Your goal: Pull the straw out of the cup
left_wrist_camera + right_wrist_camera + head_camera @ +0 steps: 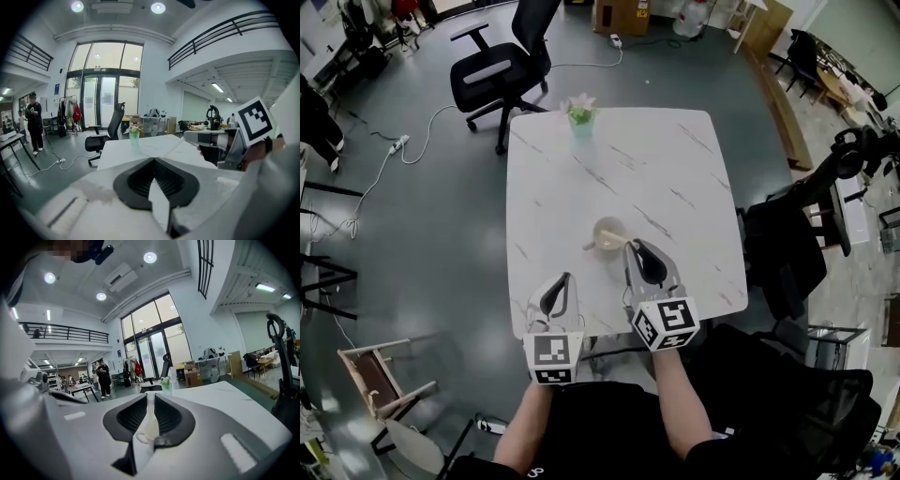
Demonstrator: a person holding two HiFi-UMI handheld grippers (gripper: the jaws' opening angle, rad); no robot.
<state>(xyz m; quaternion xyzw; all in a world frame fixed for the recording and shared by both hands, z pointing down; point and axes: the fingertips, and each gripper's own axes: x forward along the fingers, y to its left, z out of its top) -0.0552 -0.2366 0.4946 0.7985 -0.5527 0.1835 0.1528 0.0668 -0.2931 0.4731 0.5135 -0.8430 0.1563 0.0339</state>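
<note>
A cream cup [607, 232] with a side handle stands on the white marble table [675, 169], near its front edge. My right gripper [630, 246] hovers just right of the cup and above it. In the right gripper view the jaws [150, 397] stand a narrow slit apart around a thin pale strip, which I take for the straw [150, 412]. The cup [149, 431] shows below it. My left gripper [567, 277] hangs over the table's front edge, left of the cup. Its fingertips meet with nothing between them [153, 160]. The head view does not show the straw.
A small green vase with flowers [581, 117] stands at the table's far edge. A black office chair [502, 66] is beyond the table and another dark chair [787, 244] is at its right. A wooden stool [380, 370] stands at lower left. A person [33, 122] stands far off.
</note>
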